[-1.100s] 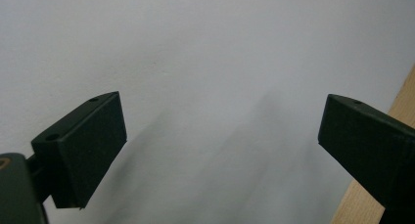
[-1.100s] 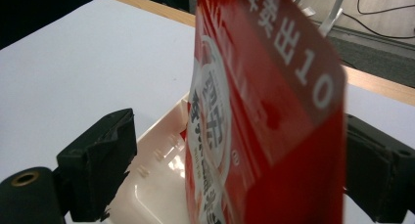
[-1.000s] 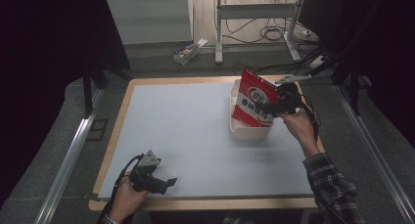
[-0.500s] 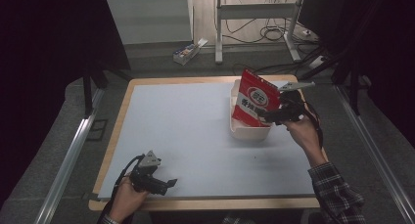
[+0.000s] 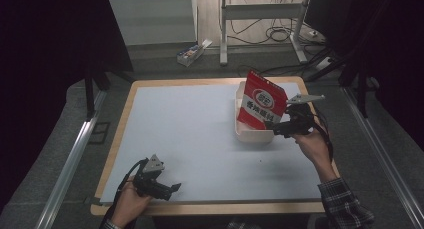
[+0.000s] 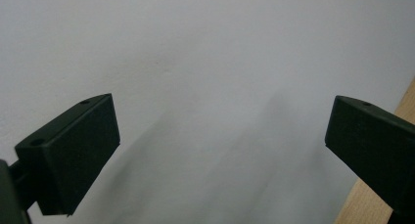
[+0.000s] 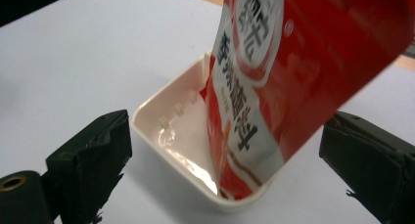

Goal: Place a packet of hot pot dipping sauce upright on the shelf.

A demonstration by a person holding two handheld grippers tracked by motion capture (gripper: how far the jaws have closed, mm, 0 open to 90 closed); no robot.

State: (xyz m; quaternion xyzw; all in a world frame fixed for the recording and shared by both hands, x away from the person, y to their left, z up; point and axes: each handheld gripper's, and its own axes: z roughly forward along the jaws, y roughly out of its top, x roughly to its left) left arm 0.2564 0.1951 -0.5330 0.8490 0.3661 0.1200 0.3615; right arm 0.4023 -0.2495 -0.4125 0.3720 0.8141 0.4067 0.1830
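A red and white snack bag [image 5: 262, 106] stands tilted in a small white tray [image 5: 252, 135] at the right rear of the table. My right gripper [image 5: 277, 130] sits just in front of and to the right of the tray. In the right gripper view its jaws [image 7: 227, 136] stand wide open, with the bag [image 7: 293, 62] and tray [image 7: 166, 121] beyond and between them, touching neither. My left gripper [image 5: 172, 189] rests open at the front left, near the table's edge. In the left gripper view [image 6: 222, 150] it holds nothing over the mat.
A pale grey-blue mat [image 5: 190, 124] covers the wooden table [image 5: 210, 207]. Metal rails [image 5: 70, 159] run along both sides. On the floor beyond lie a small box [image 5: 190, 54], desk legs and cables.
The right gripper has drawn back toward the person and lower, away from the bag. The bag now leans in the tray by itself. The left gripper has not moved.
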